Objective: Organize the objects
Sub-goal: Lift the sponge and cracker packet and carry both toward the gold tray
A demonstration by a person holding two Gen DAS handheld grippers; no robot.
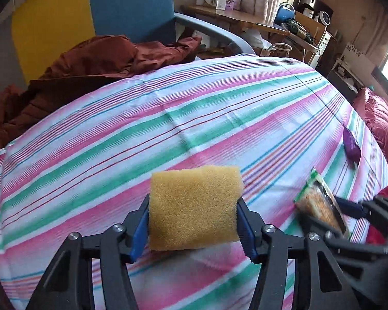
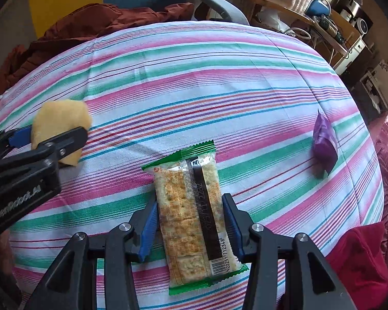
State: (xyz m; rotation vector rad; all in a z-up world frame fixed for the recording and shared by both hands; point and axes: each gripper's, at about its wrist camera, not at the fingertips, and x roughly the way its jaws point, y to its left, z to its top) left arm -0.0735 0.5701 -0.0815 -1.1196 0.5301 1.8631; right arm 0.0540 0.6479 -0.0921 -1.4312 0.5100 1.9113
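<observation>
The yellow sponge (image 1: 194, 208) sits pinched in the left tongs (image 1: 194, 228). The cracker packet (image 2: 192, 214) is clamped in the right tongs (image 2: 191, 228), over the striped tabletop (image 2: 219, 82). A purple packet (image 2: 324, 146) lies further right.

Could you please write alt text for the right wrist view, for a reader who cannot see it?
The right gripper is shut on a green-edged cracker packet over a striped cloth. At left, the left gripper clamps a yellow sponge; a purple packet lies at right.
</observation>
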